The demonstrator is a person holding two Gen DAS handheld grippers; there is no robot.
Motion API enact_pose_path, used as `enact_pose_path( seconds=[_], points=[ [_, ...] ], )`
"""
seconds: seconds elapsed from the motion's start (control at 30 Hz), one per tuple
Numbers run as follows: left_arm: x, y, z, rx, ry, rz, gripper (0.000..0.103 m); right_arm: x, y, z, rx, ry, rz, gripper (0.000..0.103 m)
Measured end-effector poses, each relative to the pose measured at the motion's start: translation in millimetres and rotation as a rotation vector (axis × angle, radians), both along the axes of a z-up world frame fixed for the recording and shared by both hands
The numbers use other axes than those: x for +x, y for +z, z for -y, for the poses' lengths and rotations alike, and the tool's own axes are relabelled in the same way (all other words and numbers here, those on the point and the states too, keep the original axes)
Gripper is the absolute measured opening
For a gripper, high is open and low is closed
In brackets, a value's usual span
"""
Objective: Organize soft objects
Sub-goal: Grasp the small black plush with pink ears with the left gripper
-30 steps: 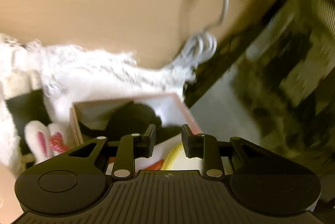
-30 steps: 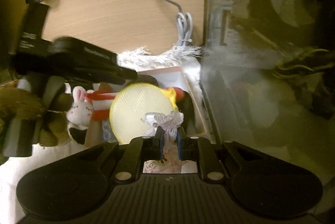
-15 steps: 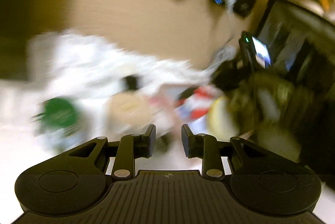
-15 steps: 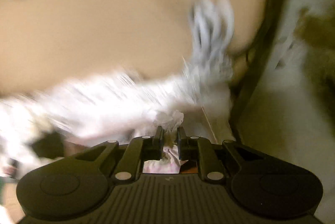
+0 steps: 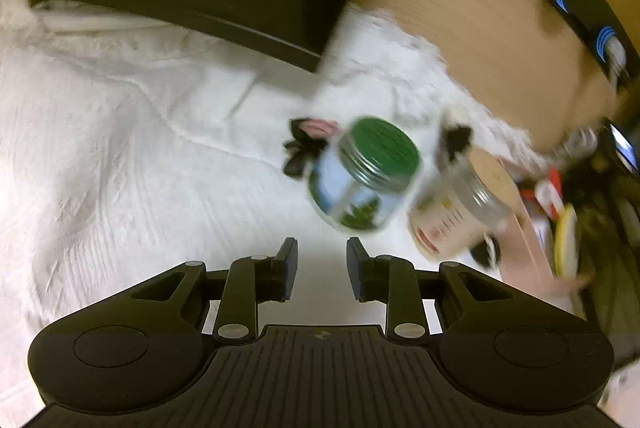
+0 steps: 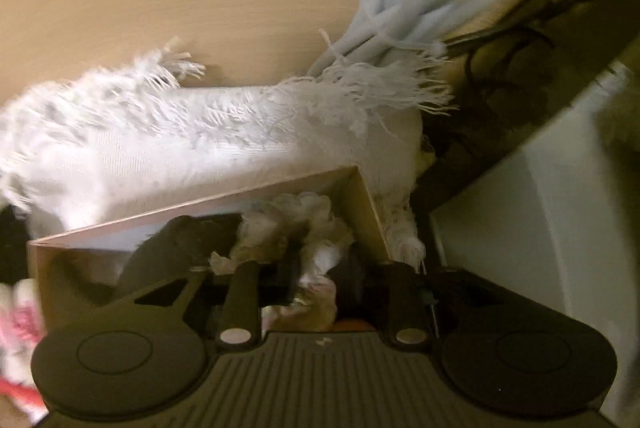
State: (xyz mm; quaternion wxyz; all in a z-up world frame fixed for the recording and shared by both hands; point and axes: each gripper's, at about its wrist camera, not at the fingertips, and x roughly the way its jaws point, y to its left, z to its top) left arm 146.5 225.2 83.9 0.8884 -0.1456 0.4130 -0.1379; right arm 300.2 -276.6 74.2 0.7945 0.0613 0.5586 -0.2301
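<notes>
In the left wrist view, the left tongs [image 5: 322,270] are standing a little apart and empty above the white cloth [image 5: 120,155]. A small dark soft toy [image 5: 306,143] is lying ahead, slightly left of the green-lidded jar [image 5: 366,173].

In the right wrist view, the right tongs [image 6: 318,280] have just been opening. The crumpled white bundle [image 6: 296,228] is sitting between them, inside the cardboard box [image 6: 366,203], probably being released.

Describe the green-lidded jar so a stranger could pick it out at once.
Start at the white cloth covering the wooden table. Two jars stand close together just ahead of the left tool. Take the green-lidded jar, clear glass with a blue label, not the cork-topped jar on its right.
</notes>
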Motion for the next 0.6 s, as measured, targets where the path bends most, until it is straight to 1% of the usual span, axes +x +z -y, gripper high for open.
enact_pose_path(
  seconds=[0.07,0.1,0.13,0.17,0.2,0.27,0.37,0.43,0.47,0.53,0.6],
  points=[
    [10,-2,-5,-0.004,0.008,0.011,0.029,-8,16,0,0.031,-0.018,0.034,0.04],
    [13,-4,-4,-0.004,0.008,0.014,0.029,-14,27,1,0.035,-0.024,0.064,0.052],
    [19,-5,-6,-0.008,0.005,0.015,0.029,-21,40,-3,0.039,-0.021,0.099,0.061],
    [23,-8,-7,-0.014,-0.001,0.015,0.029,-27,50,-7,0.031,-0.015,0.123,0.074],
    [28,-10,-8,-0.02,-0.009,0.014,0.029,-33,62,-13,0.012,-0.004,0.152,0.076],
    [42,-15,-10,-0.021,-0.017,0.012,0.029,-46,87,-25,-0.011,0.018,0.224,0.076],
    [62,-25,-13,-0.062,-0.009,0.014,0.029,-69,116,-44,0.038,0.048,0.328,0.076],
    [75,-31,-17,-0.104,0.007,0.017,0.029,-78,131,-56,0.068,0.085,0.384,0.078],
    [82,-33,-19,-0.119,0.012,0.017,0.029,-82,136,-68,0.066,0.11,0.401,0.08],
    [94,-39,-21,-0.145,0.022,0.012,0.029,-88,142,-87,0.051,0.168,0.405,0.08],
    [107,-43,-20,-0.149,0.022,0.003,0.029,-96,139,-110,0.038,0.225,0.41,0.08]
  ],
)
